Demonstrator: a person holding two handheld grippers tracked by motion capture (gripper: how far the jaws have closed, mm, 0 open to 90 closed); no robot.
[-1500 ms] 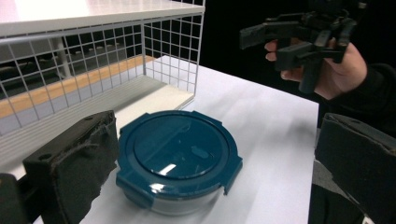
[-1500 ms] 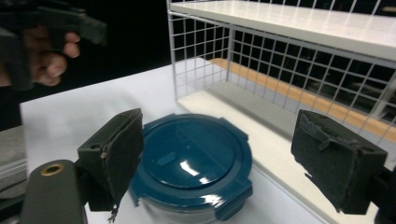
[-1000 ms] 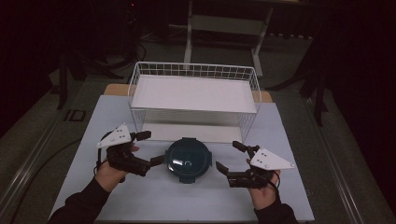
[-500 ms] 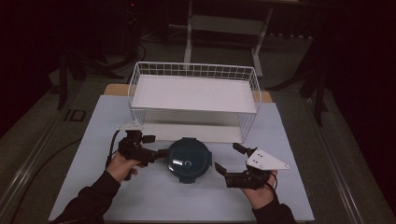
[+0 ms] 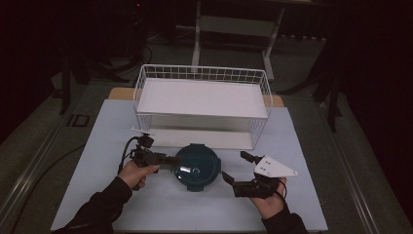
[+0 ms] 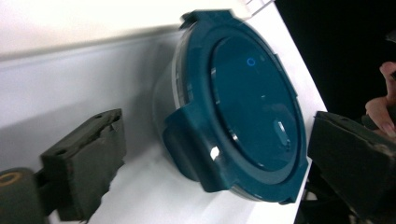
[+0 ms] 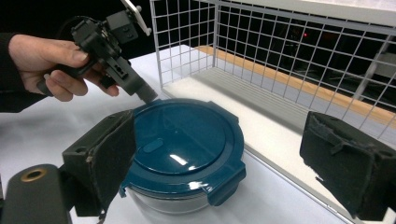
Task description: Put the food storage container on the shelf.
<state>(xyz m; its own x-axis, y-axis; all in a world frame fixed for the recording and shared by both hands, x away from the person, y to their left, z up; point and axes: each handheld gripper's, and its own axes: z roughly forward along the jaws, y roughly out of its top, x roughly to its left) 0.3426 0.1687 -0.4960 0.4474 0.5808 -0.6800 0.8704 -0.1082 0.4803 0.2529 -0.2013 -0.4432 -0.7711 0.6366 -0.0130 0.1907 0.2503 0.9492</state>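
So far only the approach is done. Lidded container (image 5: 197, 166) sits centre-low on table (image 5: 97, 146), lid on. Left gripper (image 5: 171, 160) at its latch tab (image 6: 194, 140), jaws wide, just narrowing, not pressing. Right gripper (image 5: 234, 169) gapes, empty.

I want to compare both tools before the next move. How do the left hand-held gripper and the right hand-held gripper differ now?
The left hand-held gripper has its tip at the rim of the teal-lidded container; the right hand-held gripper stands apart from it. The left's jaws have just been closing, one latch tab lying between them; the right's jaws hold nothing. Both are open and point at the container.
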